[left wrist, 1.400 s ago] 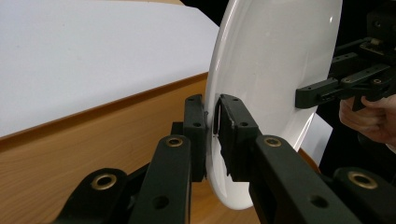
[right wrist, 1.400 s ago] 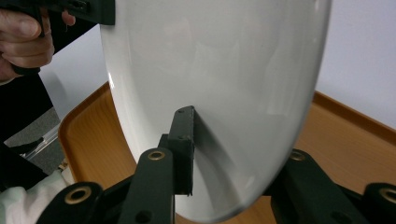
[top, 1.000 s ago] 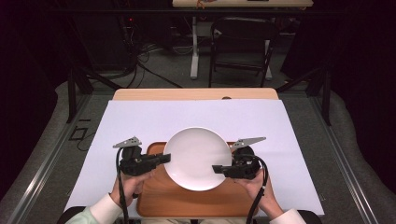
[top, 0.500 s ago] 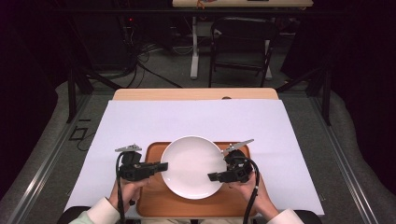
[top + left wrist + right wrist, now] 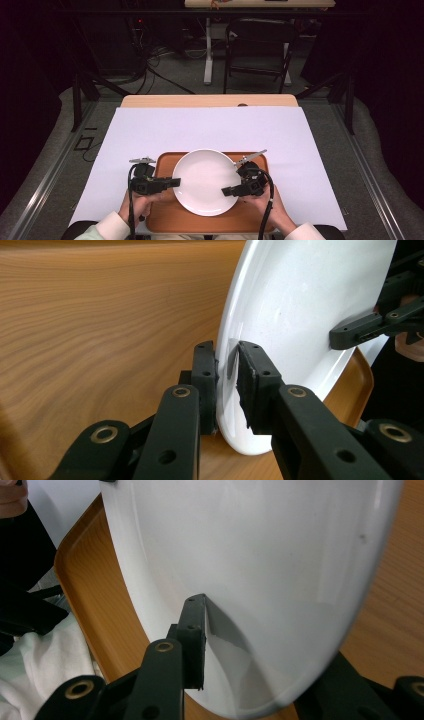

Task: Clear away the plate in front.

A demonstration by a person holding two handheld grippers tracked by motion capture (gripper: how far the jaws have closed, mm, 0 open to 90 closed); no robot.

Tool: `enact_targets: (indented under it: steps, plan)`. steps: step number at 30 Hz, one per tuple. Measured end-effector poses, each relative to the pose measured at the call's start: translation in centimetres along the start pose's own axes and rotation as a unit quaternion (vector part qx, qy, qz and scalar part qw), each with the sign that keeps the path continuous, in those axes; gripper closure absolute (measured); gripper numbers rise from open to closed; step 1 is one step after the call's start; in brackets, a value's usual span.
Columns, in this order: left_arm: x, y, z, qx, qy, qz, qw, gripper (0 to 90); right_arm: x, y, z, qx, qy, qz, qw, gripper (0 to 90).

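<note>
A round white plate (image 5: 205, 182) lies over a wooden tray (image 5: 255, 220) at the near edge of the table. My left gripper (image 5: 172, 182) is shut on the plate's left rim; in the left gripper view the two pads (image 5: 205, 370) pinch the rim of the plate (image 5: 300, 300). My right gripper (image 5: 227, 191) is shut on the right rim. In the right gripper view one jaw lies on top of the plate (image 5: 260, 555) and the other is hidden beneath it. The plate sits very low over the tray (image 5: 100, 315); I cannot tell whether they touch.
A white sheet (image 5: 200, 125) covers most of the table, with a strip of bare wood (image 5: 210, 101) at the far edge. A chair (image 5: 257, 45) and table legs stand on the floor beyond. The person's hands and pale sleeves come in at the bottom.
Both grippers and the plate have come down and toward the person, from above the tray's far part to low over its middle.
</note>
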State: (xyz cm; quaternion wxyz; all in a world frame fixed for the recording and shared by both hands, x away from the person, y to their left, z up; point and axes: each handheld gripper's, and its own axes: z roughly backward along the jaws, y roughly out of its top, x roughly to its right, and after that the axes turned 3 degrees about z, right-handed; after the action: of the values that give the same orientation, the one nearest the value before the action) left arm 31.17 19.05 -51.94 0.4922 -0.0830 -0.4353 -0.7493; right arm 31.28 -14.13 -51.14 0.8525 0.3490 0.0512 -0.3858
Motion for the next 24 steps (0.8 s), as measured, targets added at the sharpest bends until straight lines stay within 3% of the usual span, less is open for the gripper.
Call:
enact_targets:
  steps: [5,14,24]
  plan:
    - [-0.02,-0.04,-0.26,-0.005,0.017,-0.006,0.9998,77.3,-0.08,0.0,-0.3,-0.004,-0.001,0.001,1.0,66.6]
    - [-0.09,0.11,-0.52,-0.012,0.022,-0.001,0.9997,76.6,-0.04,0.01,-0.48,-0.009,-0.005,0.001,0.9999,65.4]
    - [-0.05,0.18,-1.0,-0.02,0.041,-0.014,0.9988,74.1,0.16,0.03,-0.73,-0.015,-0.018,-0.002,0.9997,62.1]
